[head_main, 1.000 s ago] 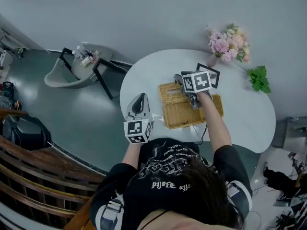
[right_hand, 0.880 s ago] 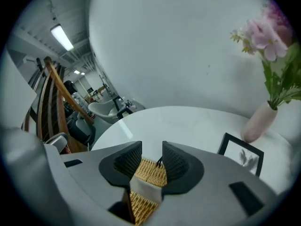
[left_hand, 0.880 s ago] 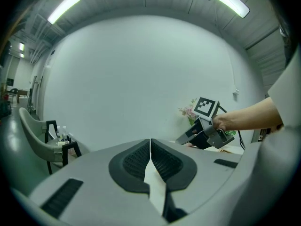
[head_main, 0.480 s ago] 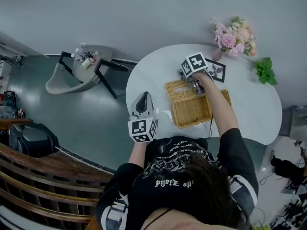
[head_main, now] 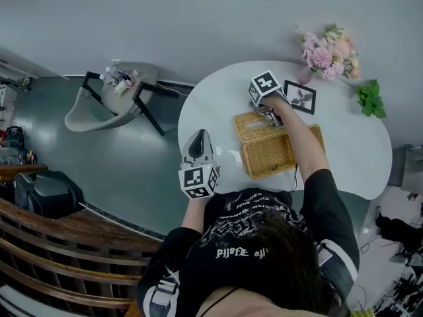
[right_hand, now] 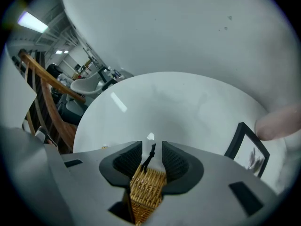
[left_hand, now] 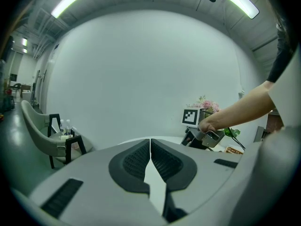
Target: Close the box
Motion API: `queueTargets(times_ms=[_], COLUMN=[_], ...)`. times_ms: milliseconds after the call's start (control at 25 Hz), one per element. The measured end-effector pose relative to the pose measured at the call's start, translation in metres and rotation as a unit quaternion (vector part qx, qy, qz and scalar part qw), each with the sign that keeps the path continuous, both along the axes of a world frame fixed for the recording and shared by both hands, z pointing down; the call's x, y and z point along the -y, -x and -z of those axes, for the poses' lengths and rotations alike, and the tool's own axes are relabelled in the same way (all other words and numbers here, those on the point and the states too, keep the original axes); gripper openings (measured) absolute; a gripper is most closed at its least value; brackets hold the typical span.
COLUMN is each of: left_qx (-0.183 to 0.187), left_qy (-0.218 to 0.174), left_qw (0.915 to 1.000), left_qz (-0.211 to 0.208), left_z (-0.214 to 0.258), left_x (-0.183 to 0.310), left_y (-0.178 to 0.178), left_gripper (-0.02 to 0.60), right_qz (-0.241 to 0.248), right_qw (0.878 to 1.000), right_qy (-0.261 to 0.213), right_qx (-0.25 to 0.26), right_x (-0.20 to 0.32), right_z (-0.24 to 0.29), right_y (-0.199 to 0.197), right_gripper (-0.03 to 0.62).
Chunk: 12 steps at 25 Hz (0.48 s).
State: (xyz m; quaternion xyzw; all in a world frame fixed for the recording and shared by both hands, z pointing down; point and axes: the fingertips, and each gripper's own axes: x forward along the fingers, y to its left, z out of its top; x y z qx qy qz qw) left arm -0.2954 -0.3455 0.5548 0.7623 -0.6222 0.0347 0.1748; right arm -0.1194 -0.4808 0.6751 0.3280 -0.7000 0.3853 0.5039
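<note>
A woven wicker box (head_main: 264, 154) lies on the round white table (head_main: 215, 111), a black-framed picture (head_main: 300, 97) just behind it. Pink flowers (head_main: 328, 48) stand farther back, to the right.

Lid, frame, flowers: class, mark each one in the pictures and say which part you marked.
lid (right_hand: 146, 187), right gripper view, woven edge between the jaws.
frame (head_main: 300, 97), head view, middle of the picture.
flowers (head_main: 322, 55), head view, a pink bloom in the bunch.
</note>
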Motion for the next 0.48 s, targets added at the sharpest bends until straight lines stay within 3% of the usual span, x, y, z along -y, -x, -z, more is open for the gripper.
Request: queueTargets(times_ms=[160,240,480], left_qx=[0.0,0.001,0.0], left_qy=[0.002,0.0,0.001], left_qw=[0.9999,0.9998,0.9995], left_qz=[0.013,0.018,0.033], left_z=[-0.002,-0.001,-0.004], left_x=[0.0,-0.001,-0.005], left_y=[0.011,0.016,0.029], left_gripper=[0.025,0.026,0.025], right_qz=[0.004,-0.004,-0.009], right_qw=[1.0,1.0,1.0], right_qy=[0.018,0.017,0.021], right_qx=[-0.021,-0.024,-0.007], right_x=[-0.002,-0.001,0.0], right_z=[-0.008,-0.01,-0.005], right_y=[-0.002,-0.003,0.006], right_gripper=[0.143,0.068,0.04])
